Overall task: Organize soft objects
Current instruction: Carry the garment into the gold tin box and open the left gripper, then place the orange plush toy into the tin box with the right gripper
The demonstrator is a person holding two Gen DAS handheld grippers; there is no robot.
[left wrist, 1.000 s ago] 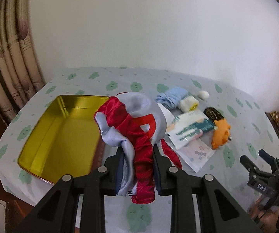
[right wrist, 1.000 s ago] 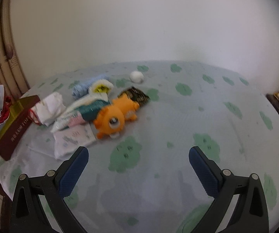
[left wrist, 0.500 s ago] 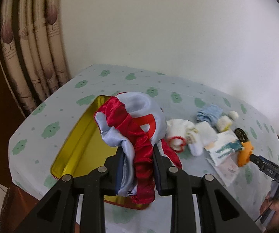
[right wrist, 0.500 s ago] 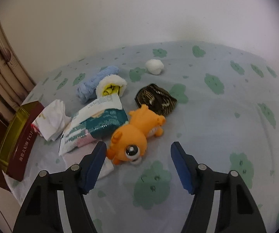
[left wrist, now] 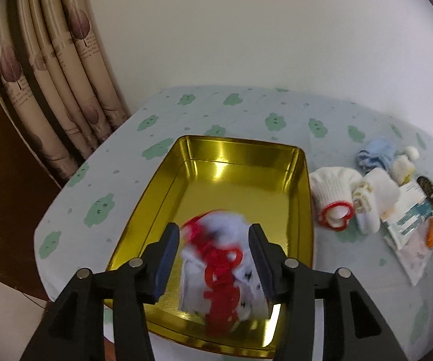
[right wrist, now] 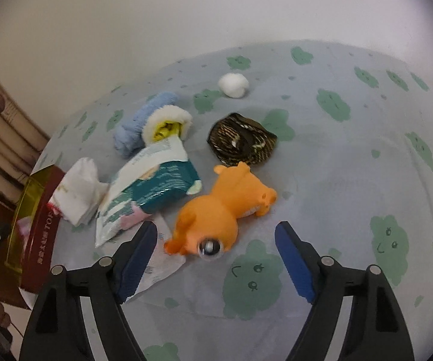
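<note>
Two grippers: both in view, each on its own wrist camera, both pitched down at the table
Left gripper: jaws have just been opening; the red-and-white cloth bundle sits between them, blurred, with a gap on each side, so it reads as released, pads not pressing
Bundle place: over the near end of the gold tin, which lies at the table's left edge with its long axis running away from the gripper; whether the bundle already rests on the tin floor I cannot tell
Right gripper: jaws have just been opening, now spread wide and holding nothing
Key relation: orange plush toy lies just ahead of the right gripper, head end nearest and roughly centred in the gap, body running away and slightly right; its long axis is close to the line the fingers point along
Nearer hand: right, by far; the left is over the tin
Judgement: a straight advance and descent should put the pads either side of the head
Risk: tissue pack and the paper under it touch the toy's left side, close to the left finger
Remaining: blue sock, dark pouch, cotton ball, white sock still outside the tin
</note>
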